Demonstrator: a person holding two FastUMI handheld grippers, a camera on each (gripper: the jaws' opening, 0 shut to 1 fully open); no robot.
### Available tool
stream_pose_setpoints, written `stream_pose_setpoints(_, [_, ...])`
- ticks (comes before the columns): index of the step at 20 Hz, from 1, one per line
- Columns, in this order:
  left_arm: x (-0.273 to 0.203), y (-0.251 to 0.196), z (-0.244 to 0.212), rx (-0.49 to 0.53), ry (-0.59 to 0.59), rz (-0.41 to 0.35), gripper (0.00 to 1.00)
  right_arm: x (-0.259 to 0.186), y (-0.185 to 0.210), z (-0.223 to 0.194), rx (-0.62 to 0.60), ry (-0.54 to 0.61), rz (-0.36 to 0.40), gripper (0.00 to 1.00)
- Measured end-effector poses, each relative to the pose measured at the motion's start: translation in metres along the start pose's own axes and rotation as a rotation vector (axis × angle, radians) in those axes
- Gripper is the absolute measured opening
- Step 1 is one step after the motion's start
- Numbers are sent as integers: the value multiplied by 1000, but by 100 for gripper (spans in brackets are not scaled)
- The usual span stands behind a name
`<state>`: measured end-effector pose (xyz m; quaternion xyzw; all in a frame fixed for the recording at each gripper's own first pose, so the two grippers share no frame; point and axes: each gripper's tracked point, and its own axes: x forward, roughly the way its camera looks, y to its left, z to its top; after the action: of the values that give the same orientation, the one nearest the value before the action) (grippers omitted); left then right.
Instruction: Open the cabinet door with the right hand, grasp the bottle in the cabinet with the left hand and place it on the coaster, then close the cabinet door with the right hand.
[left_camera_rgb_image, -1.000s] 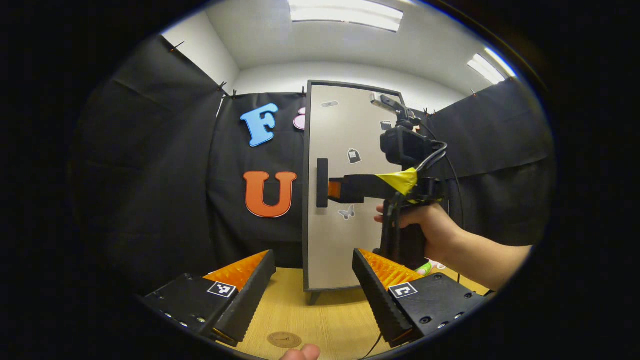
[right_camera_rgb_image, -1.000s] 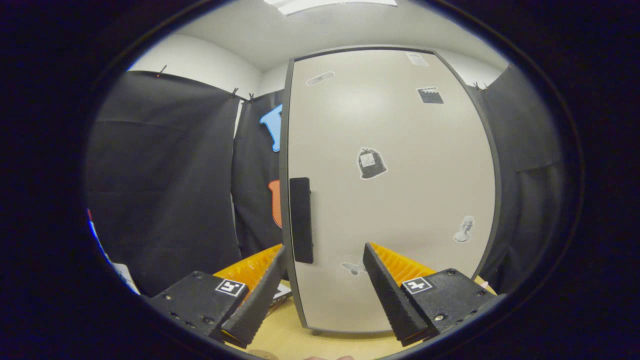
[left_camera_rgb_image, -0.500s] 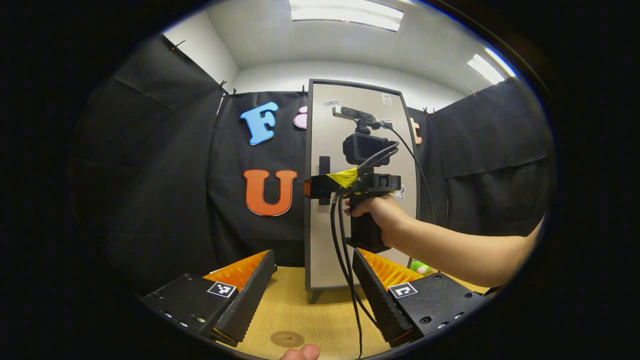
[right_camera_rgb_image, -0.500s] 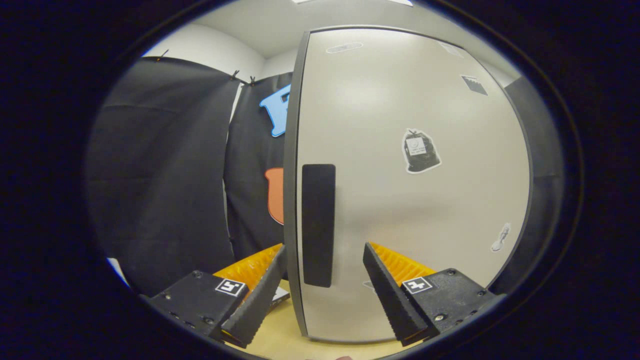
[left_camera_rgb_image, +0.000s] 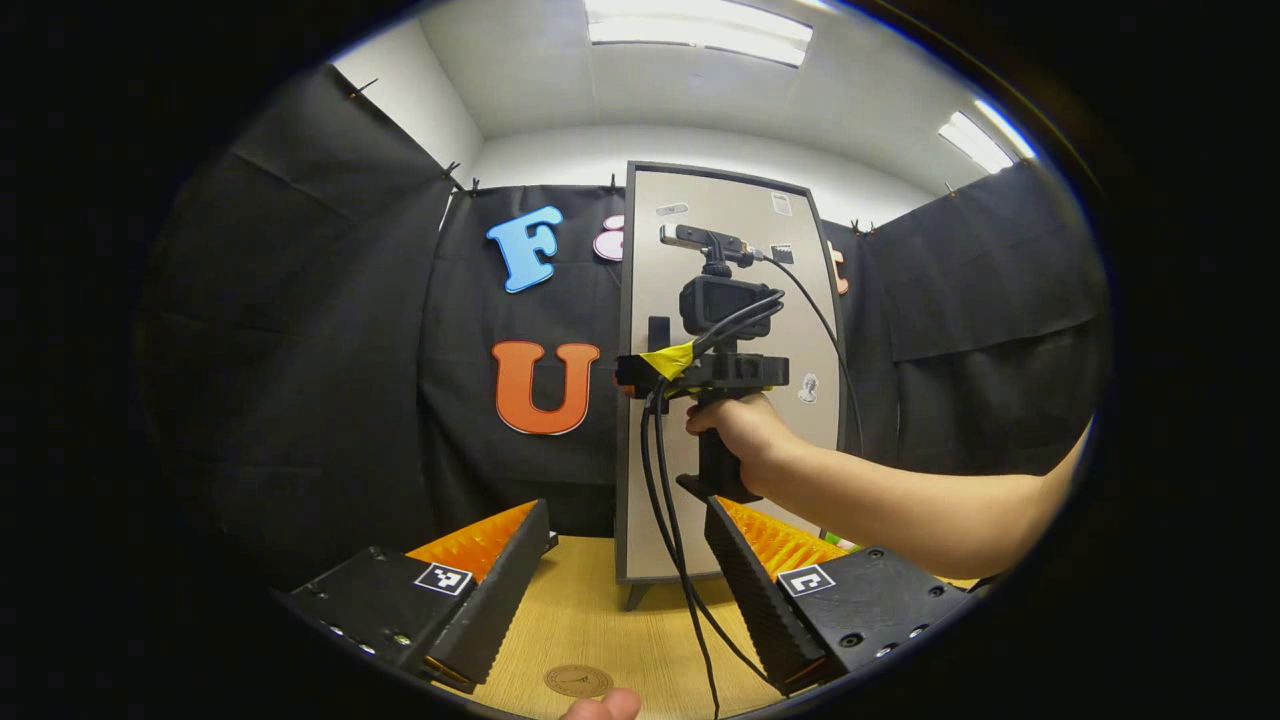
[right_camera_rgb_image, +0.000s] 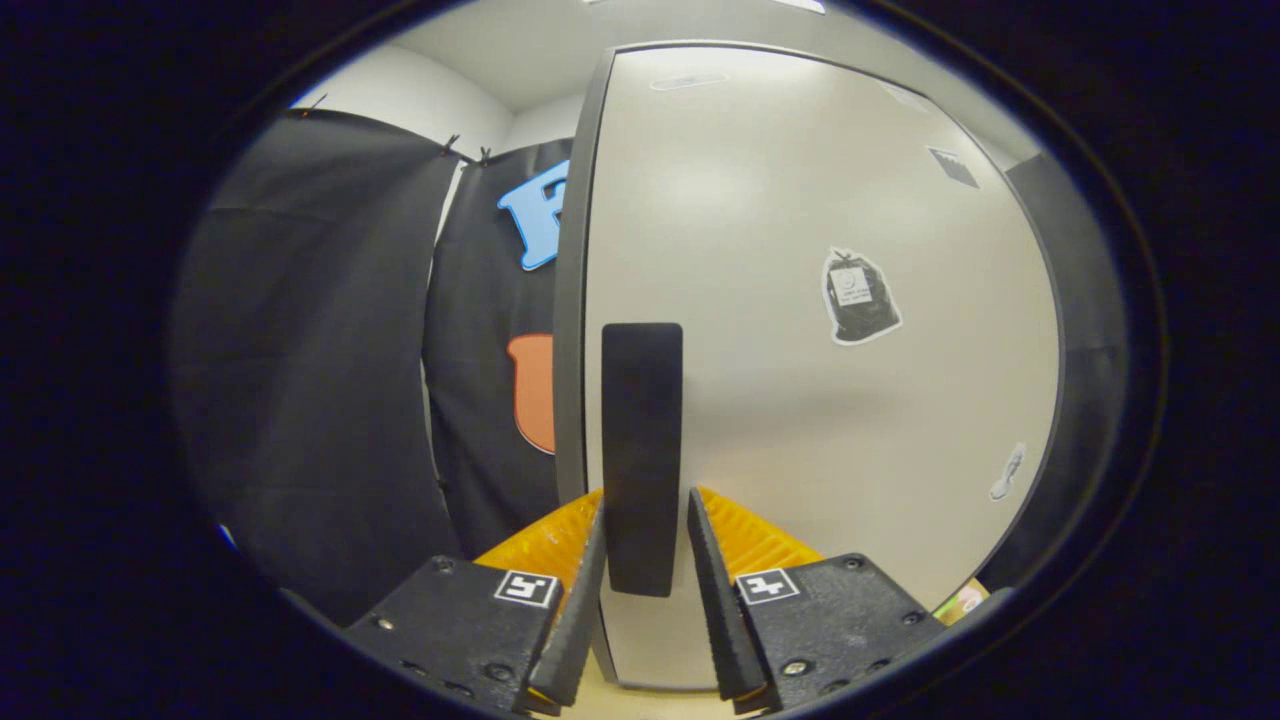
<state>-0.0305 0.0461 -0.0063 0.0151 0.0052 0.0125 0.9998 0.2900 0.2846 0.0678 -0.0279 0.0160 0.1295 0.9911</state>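
Closing in on the door handle (right_camera_rgb_image: 642, 455), the right gripper (right_camera_rgb_image: 645, 590) now has its jaws drawn narrow to either side of the black bar; half a second ago they stood wide apart with the handle merely between them. Whether both fingers truly press it I cannot tell, though they look close to touching. From the left gripper view, the hand (left_camera_rgb_image: 745, 430) holding that tool has pushed it right up to the left edge of the cabinet door (left_camera_rgb_image: 735, 400), which is shut, so the bottle behind it is hidden. The left gripper (left_camera_rgb_image: 620, 590) hangs back low over the tabletop (left_camera_rgb_image: 600, 625), jaws released and wide, holding nothing. The round coaster (left_camera_rgb_image: 578, 681) lies on the wood just in front of it, bare. To my eye the grip on the handle is nearly made, and the pull to swing the door open should come next.
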Motion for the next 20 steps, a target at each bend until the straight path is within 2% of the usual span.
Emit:
stream_pose_setpoints(1, [0, 1, 0, 1, -1, 2, 95, 4, 1, 0, 2, -2, -5, 40])
stream_pose_setpoints(4, [-3, 3, 3, -2, -4, 4, 95, 1, -3, 0, -19, -16, -15, 34])
stream_pose_setpoints(7, [-1, 3, 3, -5, -5, 3, 95, 1, -2, 1, -23, -15, -19, 24])
stream_pose_setpoints(15, [-5, 6, -2, 7, 4, 10, 95, -9, -1, 0, -15, 22, 39, 21])
stream_pose_setpoints(20, [-8, 4, -4, 6, 8, 7, 95, -39, 2, -1, -1, 21, 96, 20])
